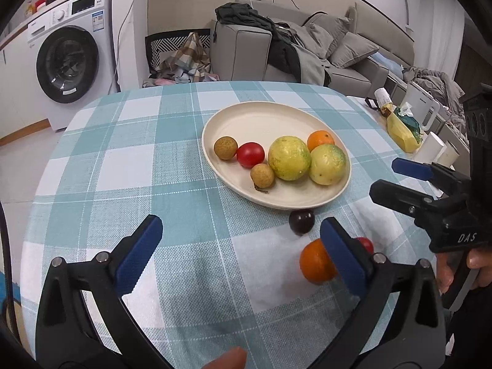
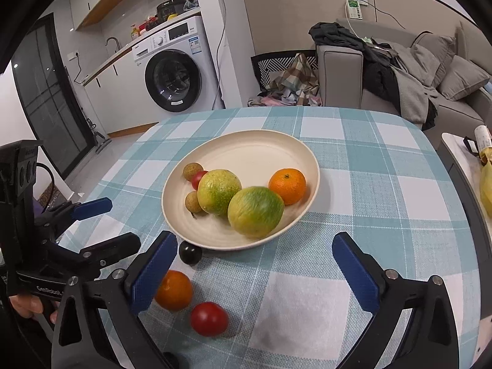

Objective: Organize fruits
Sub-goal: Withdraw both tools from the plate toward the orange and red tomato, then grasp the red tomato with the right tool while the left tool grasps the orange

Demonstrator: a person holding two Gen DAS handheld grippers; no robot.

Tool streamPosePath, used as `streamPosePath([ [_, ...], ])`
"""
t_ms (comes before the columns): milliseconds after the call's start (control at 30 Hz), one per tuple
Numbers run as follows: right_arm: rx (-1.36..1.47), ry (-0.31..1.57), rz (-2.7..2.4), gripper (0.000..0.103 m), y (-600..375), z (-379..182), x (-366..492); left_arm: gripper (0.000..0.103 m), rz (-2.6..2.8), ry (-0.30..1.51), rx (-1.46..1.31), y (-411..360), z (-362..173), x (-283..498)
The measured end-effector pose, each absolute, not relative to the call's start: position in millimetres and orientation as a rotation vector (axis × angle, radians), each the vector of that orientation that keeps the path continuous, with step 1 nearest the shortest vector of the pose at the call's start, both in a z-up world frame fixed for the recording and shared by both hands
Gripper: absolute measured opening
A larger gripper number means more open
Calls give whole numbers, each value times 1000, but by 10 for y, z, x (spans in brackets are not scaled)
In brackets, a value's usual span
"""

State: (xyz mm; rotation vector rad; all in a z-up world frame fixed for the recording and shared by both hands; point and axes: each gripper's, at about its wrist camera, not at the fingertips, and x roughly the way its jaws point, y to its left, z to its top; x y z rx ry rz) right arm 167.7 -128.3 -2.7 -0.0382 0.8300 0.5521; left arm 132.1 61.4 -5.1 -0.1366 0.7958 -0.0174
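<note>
Fruits [image 2: 255, 210] on plate [image 2: 246, 150], grippers open

A cream plate [image 2: 307, 156] on a teal-and-white checked tablecloth [image 2: 384, 190] holds two yellow-green fruits [image 2: 255, 210], an orange mandarin [image 2: 287, 185], a red tomato [image 1: 250, 154] and tan longans [image 1: 225, 147]. Nearer the blue-padded black right gripper [image 2: 255, 270]: a dark plum [image 2: 190, 252], an orange [image 2: 174, 290], a red tomato.
</note>
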Motion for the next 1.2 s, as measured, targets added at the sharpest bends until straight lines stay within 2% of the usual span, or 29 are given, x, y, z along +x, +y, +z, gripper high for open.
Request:
streamPosePath([
  [1200,-76,839,606,103,-1451,-220,1290,102,-77,698,-102,304,-161,1127],
])
